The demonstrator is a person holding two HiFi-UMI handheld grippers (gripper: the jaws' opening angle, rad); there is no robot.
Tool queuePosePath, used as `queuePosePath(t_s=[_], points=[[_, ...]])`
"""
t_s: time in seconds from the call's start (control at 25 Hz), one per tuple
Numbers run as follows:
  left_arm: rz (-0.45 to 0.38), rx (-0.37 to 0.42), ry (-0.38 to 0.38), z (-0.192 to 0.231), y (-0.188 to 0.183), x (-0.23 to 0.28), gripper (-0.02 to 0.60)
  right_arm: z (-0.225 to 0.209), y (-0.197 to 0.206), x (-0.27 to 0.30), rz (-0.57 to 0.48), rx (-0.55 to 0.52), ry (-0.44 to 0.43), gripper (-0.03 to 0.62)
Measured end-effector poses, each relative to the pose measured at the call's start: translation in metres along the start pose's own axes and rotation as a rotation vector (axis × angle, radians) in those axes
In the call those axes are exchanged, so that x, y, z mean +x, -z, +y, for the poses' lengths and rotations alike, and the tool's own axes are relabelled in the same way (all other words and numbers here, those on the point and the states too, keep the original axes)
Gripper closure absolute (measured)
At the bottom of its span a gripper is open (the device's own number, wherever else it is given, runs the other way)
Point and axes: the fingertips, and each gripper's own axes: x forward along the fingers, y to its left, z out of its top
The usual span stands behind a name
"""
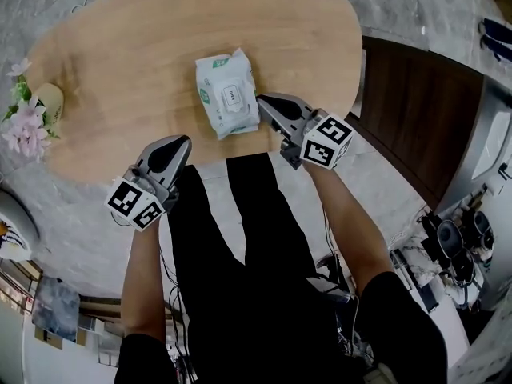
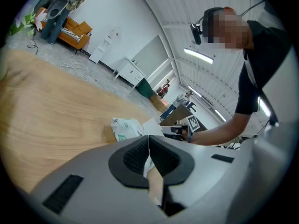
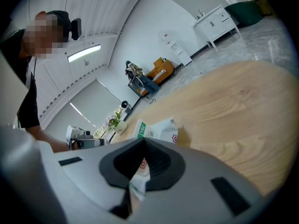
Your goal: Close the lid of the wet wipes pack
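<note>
We see the wet wipes pack (image 1: pixel 227 94) lying flat on the oval wooden worktop (image 1: pixel 120 62), toward its near edge and roughly central between the two arms. Its lid (image 1: pixel 232 96) faces up and seems to sit flush with the pack, though from the head view it is too small for us to be sure.

The left claw (image 1: pixel 183 141) hangs over the near edge of the worktop, to the left of the pack and clear of it. In the left gripper view we find the left claw (image 2: pixel 148 138) clenched, its dark pads pressed together with nothing between them, and the pack (image 2: pixel 124 128) lying beyond it on the wood.

The right claw (image 1: pixel 261 100) points at the pack's right side, its tip just beside the wrapper. We cannot tell whether they touch. In the right gripper view the right claw (image 3: pixel 142 142) is likewise clenched and empty, with the pack (image 3: pixel 159 129) just ahead.

A small pot of pink flowers (image 1: pixel 26 120) stands at the worktop's far left end, well apart from the pack.
</note>
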Motion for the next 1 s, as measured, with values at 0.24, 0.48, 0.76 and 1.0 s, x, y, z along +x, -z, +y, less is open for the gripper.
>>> queuePosePath(t_s=[0.24,0.48,0.76,1.0], points=[[-0.039,0.006,0.011,-0.007,-0.011,-0.011,0.565,0.016,-0.001,0.016,0.020,-0.012,-0.018,0.583],[-0.081,0.008,0.014,-0.008,-0.020,-0.025,0.565,0.025,0.005,0.034,0.051,-0.016,-0.026,0.583],[-0.113,-0.010,0.001,0.000,-0.019,-0.039,0.565,0.025,0.013,0.049,0.094,-0.047,-0.006,0.583],[-0.119,-0.023,-0.009,0.005,-0.016,-0.047,0.565,0.020,0.019,0.056,0.146,-0.083,0.037,0.583]])
